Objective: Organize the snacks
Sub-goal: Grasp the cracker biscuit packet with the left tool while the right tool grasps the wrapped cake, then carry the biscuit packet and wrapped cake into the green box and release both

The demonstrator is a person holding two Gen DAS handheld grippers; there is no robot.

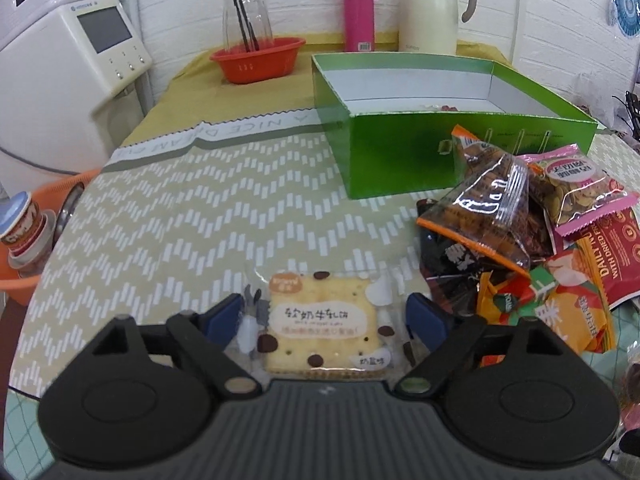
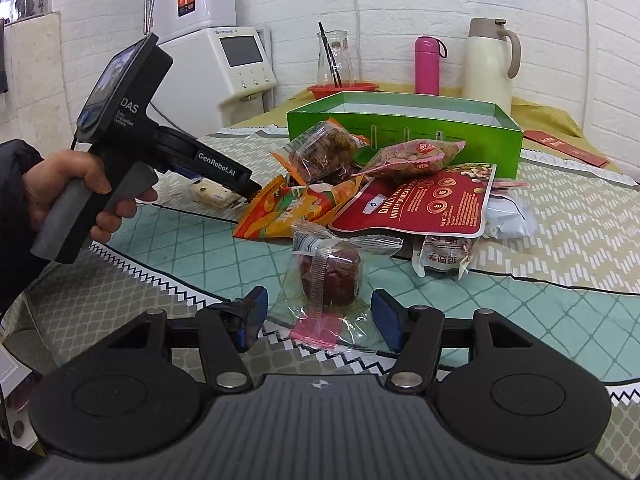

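Note:
In the left wrist view my left gripper is open around a wrapped square cracker sandwich lying on the tablecloth; the blue pads stand on either side of its wrapper. A pile of snack packets lies to its right, before an open green box. In the right wrist view my right gripper is open around a clear-wrapped dark red candy on the table. The snack pile and the green box lie beyond. The left gripper body shows at the left, with the cracker at its tip.
At the table's far end stand a red basket with a glass carafe, a pink bottle and a cream thermos jug. A white appliance stands left of the table. An orange basket with cups sits off the left edge.

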